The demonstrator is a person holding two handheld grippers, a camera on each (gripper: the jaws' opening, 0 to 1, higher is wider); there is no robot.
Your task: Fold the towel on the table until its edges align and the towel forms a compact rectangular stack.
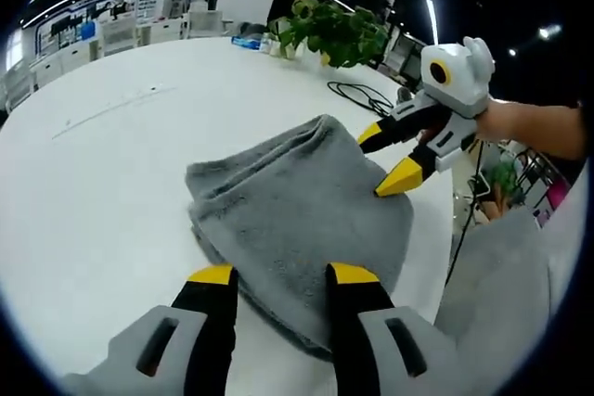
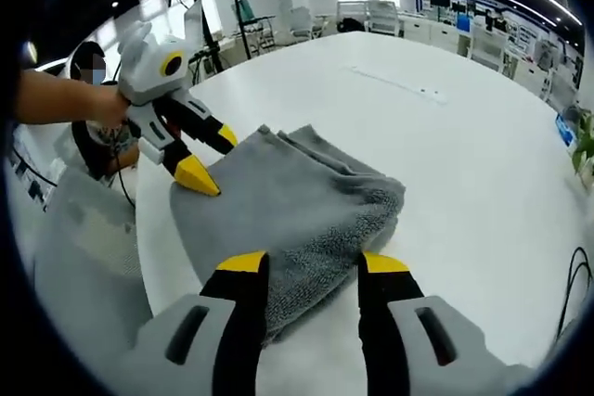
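Towel (image 1: 302, 215): grey, plush, folded into a thick, roughly rectangular bundle of several layers, edges uneven and one corner rumpled; lies on the white table (image 1: 111, 164), directly ahead of both pairs of jaws and near the table's edge. Left gripper (image 1: 278, 275): yellow-tipped black jaws parted, one tip on each side of the towel's near edge, nothing clamped; in the right gripper view it enters from the left, jaws spread, lower tip touching the towel's far edge. Right gripper (image 2: 311, 264): jaws likewise apart, straddling the towel's near folded corner. Beyond the towel: leafy green plant (image 1: 334, 32) with container hidden, black cable (image 1: 362, 95).
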